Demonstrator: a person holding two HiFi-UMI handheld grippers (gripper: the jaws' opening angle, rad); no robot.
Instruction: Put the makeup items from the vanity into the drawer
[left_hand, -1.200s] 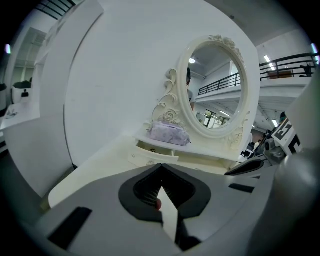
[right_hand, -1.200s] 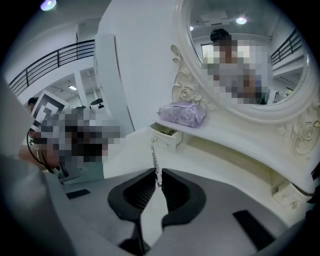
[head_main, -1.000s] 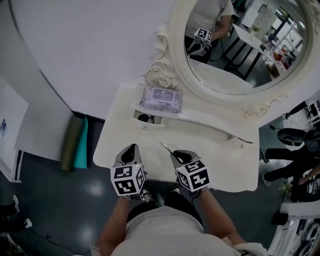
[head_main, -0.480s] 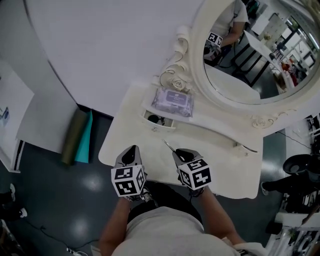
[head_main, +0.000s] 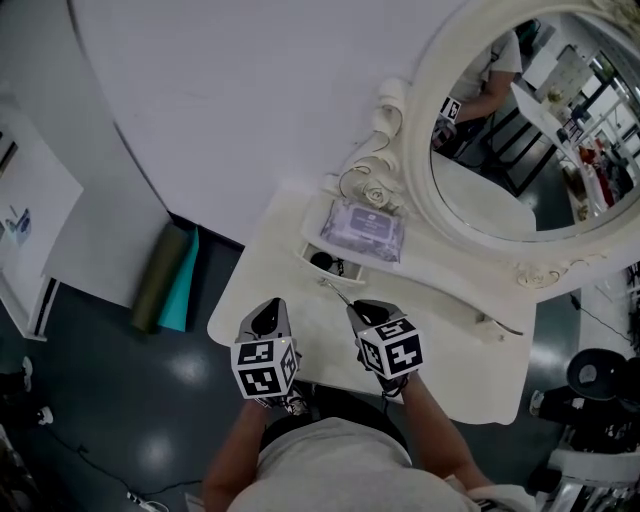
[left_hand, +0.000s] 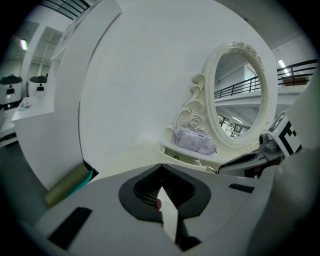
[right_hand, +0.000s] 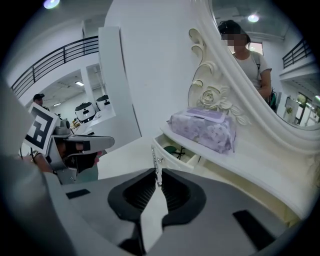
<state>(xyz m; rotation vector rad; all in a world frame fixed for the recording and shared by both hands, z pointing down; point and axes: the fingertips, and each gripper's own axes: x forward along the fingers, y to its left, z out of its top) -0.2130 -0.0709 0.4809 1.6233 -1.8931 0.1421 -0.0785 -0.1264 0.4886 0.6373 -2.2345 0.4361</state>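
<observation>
Head view: left hand-held gripper (head_main: 267, 305) beside right hand-held gripper (head_main: 353, 309), both nose-down.

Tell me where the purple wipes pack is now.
Head view: the purple wipes pack lies at the left end of the vanity's raised shelf, beside the carved rose, directly above the open drawer.

- A staged bedroom corner in a big hall, not a home: an ornate white vanity (head_main: 450, 345) and oval mirror (head_main: 520, 170) against a bare curved partition (head_main: 250, 100).
- Mezzanine railing (right_hand: 55, 60) and dark polished floor (head_main: 110, 400) — an industrial look.
</observation>
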